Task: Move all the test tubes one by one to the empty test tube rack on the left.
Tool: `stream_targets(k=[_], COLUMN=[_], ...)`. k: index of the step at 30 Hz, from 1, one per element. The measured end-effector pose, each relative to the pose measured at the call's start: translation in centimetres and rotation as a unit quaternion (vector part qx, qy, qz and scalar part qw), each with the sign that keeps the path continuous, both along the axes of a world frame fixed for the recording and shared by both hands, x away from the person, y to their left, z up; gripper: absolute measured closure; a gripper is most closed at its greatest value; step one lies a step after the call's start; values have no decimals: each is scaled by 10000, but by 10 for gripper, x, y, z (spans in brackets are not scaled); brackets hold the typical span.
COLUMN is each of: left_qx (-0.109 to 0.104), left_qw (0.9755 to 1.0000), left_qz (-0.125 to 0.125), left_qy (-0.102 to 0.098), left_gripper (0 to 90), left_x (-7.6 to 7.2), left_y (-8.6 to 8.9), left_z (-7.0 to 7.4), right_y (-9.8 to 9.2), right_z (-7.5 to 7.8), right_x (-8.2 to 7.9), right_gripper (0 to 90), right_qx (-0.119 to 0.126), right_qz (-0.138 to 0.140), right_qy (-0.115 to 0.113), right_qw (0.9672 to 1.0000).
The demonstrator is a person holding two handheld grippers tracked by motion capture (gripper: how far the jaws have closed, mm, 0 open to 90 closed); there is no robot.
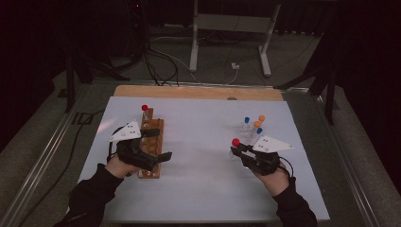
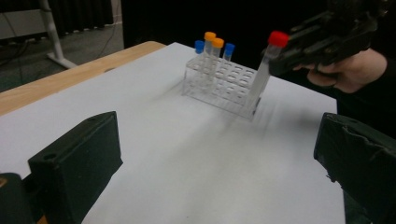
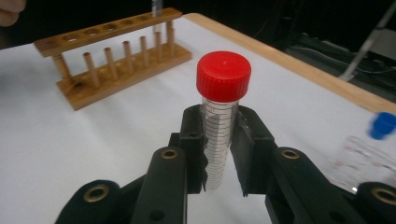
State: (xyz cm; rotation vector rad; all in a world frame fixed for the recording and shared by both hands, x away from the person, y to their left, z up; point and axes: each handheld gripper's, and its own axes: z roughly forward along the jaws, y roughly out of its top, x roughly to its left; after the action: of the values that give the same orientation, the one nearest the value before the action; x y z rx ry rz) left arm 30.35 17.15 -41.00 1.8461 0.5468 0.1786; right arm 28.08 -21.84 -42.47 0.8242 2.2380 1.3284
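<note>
My right gripper (image 3: 219, 154) is shut on a clear graduated tube with a red cap (image 3: 219, 116), held upright above the white sheet. In the high view this gripper (image 1: 238, 150) is at the right, just in front of a clear plastic rack (image 1: 248, 130), and the tube's red cap (image 1: 235, 141) stands above its jaws. The left gripper view shows the same tube (image 2: 262, 77) tilted beside the clear rack (image 2: 219, 86). My left gripper (image 1: 158, 144) stands open over a wooden rack (image 1: 152, 163); its wide-apart jaws (image 2: 219, 158) hold nothing.
The clear rack holds several tubes with orange caps (image 1: 259, 120) and blue caps (image 1: 246, 119). A red-capped tube (image 1: 144, 109) stands at the far end of the wooden rack (image 3: 116, 60). A wooden strip (image 1: 198, 91) borders the table's far edge; a stand's legs (image 1: 227, 42) are beyond.
</note>
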Motion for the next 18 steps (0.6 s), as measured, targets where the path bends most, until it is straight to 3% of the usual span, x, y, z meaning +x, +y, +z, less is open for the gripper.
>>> stream_targets(k=[18], left_qx=[30], left_qw=[9982], left_qz=[-591], left_qy=[-25], left_gripper=[21], left_x=[-17], left_y=[-38], left_z=[8], right_y=[43], right_z=[-8], right_x=[-11], right_gripper=[750], right_qx=[-25], right_qz=[762], right_qy=[272], right_qw=[9967])
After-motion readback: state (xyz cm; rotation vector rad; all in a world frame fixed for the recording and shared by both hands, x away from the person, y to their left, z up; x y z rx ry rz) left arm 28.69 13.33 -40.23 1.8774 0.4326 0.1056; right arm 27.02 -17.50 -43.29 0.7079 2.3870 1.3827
